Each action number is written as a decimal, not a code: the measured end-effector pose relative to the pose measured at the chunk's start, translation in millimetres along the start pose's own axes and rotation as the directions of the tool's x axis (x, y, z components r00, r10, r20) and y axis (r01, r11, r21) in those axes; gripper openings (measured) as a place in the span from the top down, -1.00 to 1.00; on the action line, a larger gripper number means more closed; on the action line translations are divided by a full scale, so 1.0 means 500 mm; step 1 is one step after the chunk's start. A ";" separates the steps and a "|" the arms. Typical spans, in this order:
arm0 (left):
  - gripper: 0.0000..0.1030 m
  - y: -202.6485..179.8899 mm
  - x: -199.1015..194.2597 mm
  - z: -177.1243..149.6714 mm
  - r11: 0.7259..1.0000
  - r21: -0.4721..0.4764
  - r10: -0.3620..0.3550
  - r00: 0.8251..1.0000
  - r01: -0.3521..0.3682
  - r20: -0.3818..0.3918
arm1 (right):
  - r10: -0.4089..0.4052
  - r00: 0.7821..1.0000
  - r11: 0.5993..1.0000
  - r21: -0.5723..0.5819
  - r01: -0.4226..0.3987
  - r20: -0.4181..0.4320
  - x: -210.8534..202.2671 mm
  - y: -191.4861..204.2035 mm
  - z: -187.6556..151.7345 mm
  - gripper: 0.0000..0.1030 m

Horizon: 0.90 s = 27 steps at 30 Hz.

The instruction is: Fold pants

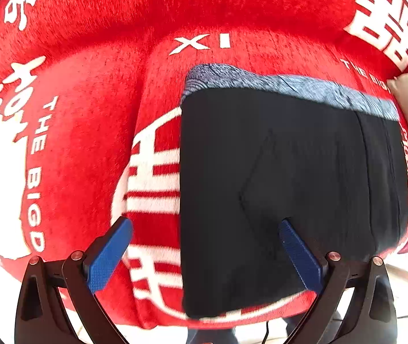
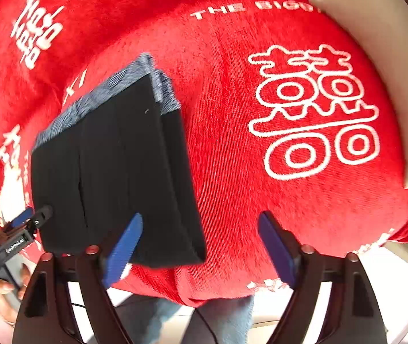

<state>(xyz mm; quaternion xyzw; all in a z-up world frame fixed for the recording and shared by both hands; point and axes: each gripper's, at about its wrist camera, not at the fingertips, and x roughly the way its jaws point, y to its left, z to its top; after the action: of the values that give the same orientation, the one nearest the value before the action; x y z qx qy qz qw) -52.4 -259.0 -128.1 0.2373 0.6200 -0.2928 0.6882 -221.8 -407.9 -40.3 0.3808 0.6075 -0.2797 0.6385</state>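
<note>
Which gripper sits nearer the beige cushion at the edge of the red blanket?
Right. The right gripper is open beside the folded pants, on the side toward the beige cushion. The left gripper, also open, straddles the pants' far edge.

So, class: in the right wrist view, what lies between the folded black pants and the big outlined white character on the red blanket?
Only bare red blanket lies between the folded pants and the white character, as the right wrist view shows.

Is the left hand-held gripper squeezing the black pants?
No. The left hand-held gripper stands wide open above the folded black pants, one blue finger over the red blanket, gripping nothing.
</note>
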 end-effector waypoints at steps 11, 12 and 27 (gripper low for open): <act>-0.99 -0.027 -0.154 -0.068 0.999 0.032 0.014 0.999 -0.015 0.046 | -0.013 0.994 1.000 -0.014 0.014 0.106 -0.114 0.089 -0.096 -0.99; -0.99 -0.027 -0.168 -0.065 0.999 0.030 0.012 0.999 -0.014 0.052 | -0.032 0.993 0.999 -0.026 0.035 0.111 -0.125 0.101 -0.102 -0.99; -0.99 -0.026 -0.296 -0.070 0.998 0.055 0.027 0.995 -0.032 0.096 | -0.085 0.990 0.996 -0.027 0.088 0.110 -0.211 0.172 -0.130 -0.99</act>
<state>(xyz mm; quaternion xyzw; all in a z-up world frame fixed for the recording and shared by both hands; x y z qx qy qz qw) -95.3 -228.2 15.3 0.2516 0.5745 -0.3110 0.7141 -198.8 -317.6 78.3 0.3279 0.5922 -0.3177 0.6640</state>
